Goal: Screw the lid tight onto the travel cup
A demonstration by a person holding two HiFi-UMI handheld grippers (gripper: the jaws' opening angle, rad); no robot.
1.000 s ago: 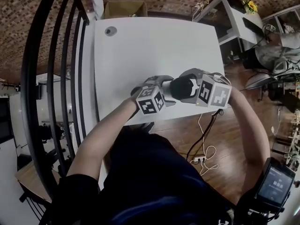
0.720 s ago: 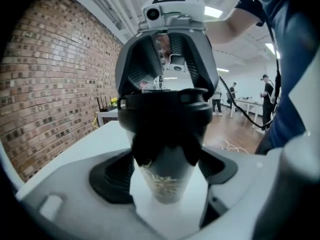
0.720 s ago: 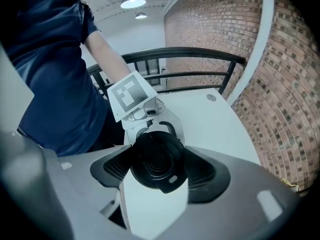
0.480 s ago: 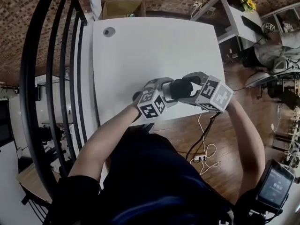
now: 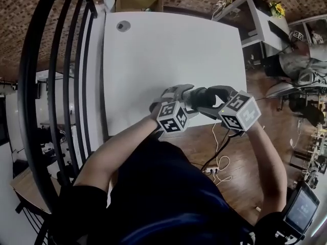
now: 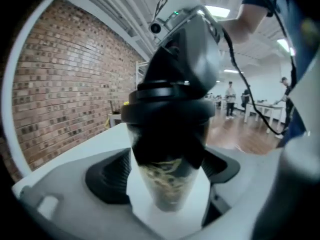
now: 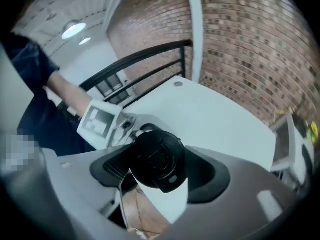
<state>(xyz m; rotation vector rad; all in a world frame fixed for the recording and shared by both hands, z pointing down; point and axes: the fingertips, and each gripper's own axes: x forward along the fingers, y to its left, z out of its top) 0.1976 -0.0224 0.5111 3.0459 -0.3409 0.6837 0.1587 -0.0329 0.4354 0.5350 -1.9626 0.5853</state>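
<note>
The left gripper holds the cup over the near edge of the table, its jaws having just opened slightly around it. The right gripper is closed on the lid from above. The left should probably grip firmly while the right twists with the lid kept level, so the threads do not cross.

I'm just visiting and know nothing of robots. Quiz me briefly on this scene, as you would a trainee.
1. True or false: the cup stands alone on the table, both grippers clear of it.
2. Which gripper grips the lid? A) left B) right C) neither
3. Fill in: the wall behind the table is ____.
Key: 1 false: the left gripper clamps the cup, though its jaws have just eased open a little. 2 B: the right gripper is shut on the lid. 3 brick.
</note>
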